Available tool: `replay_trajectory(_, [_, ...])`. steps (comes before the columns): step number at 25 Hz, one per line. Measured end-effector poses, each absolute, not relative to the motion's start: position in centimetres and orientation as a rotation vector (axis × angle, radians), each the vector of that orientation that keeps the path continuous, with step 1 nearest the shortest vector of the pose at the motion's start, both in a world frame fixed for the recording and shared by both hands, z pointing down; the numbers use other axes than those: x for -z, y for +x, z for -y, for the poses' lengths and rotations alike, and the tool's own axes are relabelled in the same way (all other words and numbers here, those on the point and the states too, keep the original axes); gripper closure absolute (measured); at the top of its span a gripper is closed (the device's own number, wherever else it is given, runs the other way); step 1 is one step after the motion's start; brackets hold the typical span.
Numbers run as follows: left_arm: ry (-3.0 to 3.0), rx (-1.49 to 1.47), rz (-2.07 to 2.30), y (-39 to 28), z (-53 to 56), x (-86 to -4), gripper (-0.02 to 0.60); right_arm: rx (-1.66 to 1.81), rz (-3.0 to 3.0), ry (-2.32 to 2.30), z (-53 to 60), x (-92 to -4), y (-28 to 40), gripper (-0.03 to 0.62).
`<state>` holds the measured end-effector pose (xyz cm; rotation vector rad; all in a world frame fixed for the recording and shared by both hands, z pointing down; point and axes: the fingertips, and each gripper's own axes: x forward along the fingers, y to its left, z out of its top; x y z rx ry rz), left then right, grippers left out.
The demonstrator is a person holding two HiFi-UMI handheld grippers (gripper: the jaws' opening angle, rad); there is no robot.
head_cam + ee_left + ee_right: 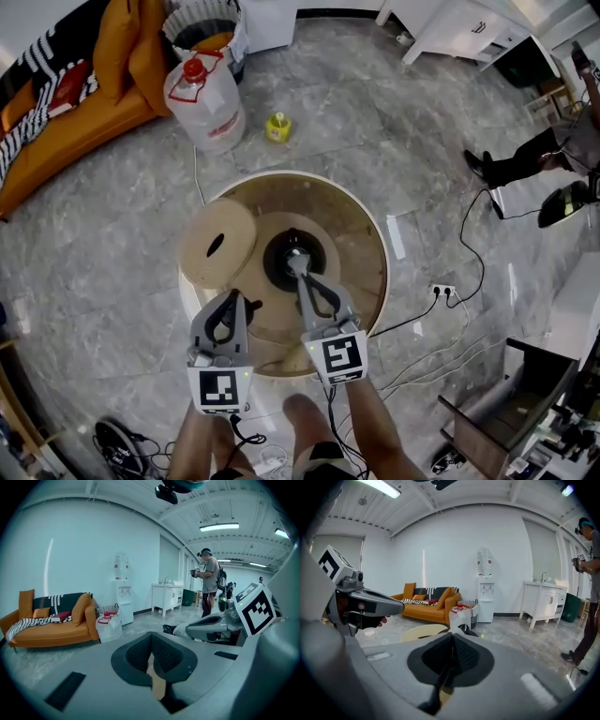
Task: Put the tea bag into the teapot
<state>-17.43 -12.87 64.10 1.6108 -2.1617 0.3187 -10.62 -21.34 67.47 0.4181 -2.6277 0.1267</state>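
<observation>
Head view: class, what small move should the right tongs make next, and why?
Probably open the right tongs slightly: they are shut on a pale scrap, seemingly the tea bag, with their tips right above the dark teapot, so it should drop in.

Grey marble floor (375, 141), white walls (93, 550), orange sofa (56, 131), white cabinet (166, 597), ceiling striplights (219, 527).

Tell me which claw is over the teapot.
The right claw: its tip is above the dark teapot in the middle of the table. The left claw is nearer the front edge.
</observation>
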Motion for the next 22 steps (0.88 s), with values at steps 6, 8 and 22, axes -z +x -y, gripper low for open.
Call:
replay_trajectory(6, [1.617, -0.336, 2.174, -18.0, 12.2, -64.7, 0.565, -0.149, 2.624, 0.403, 21.2, -68.4, -10.9, 0.591])
replay_trajectory(8, [1.596, -0.327, 2.170, -18.0, 12.2, -64.6, 0.565, -0.191, 2.639, 0.398, 21.2, -68.5, -10.9, 0.492])
replay_trajectory(22, [1.627, -0.349, 2.163, -17.8, 12.4, -63.3, 0.565, -0.213, 2.654, 0.414, 21.0, -67.3, -10.9, 0.407])
